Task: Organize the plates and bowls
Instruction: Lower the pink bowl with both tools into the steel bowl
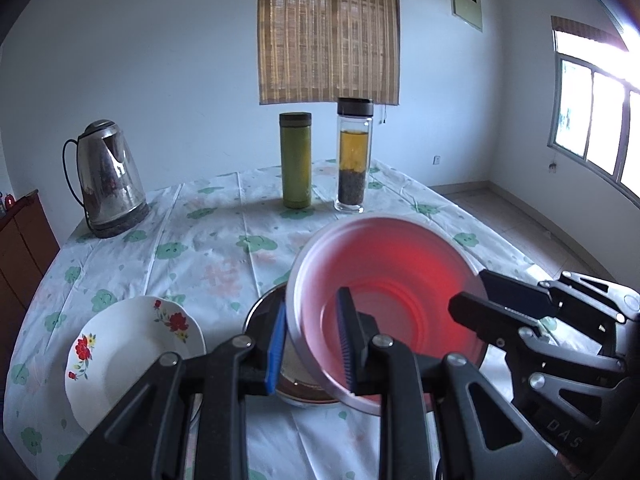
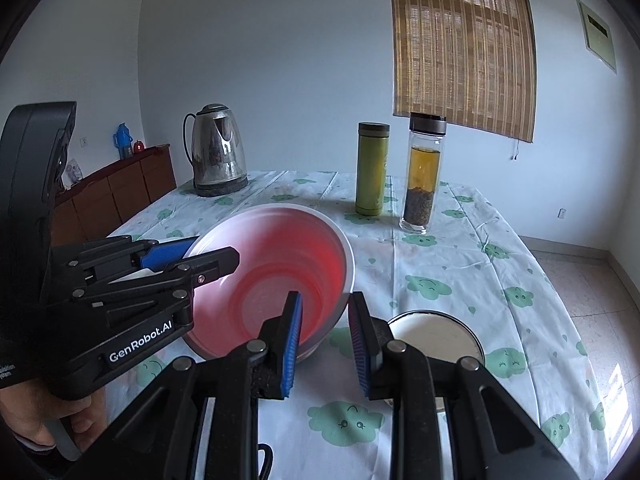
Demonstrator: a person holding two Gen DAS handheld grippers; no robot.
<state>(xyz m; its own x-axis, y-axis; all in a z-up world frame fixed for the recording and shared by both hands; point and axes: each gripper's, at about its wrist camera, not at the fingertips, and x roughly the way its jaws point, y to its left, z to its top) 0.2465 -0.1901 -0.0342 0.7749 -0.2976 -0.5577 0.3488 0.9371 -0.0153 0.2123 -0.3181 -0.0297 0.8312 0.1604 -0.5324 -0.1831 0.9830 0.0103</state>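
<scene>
Carrying the pink bowl [image 1: 384, 304] above the steel dish [image 2: 436, 336], left gripper [image 1: 312, 344] and right gripper [image 2: 324, 344] jaws each narrow, clamping opposite rims. Next: lowering level to nest beside the flowered plate [image 1: 128, 356]

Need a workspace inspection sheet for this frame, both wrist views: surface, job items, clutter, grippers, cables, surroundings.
Surface: table under a cloud-print cloth.
Job's things: pink bowl lifted and tilted; floral plate on the cloth; metal-rimmed dish below the bowl.
Clutter: kettle, green flask, glass tea bottle.
Grippers: left gripper and right gripper each clamp the bowl's rim.
Cables: a black cable at the bottom edge.
Surroundings: bamboo blind, window, wooden cabinet.
</scene>
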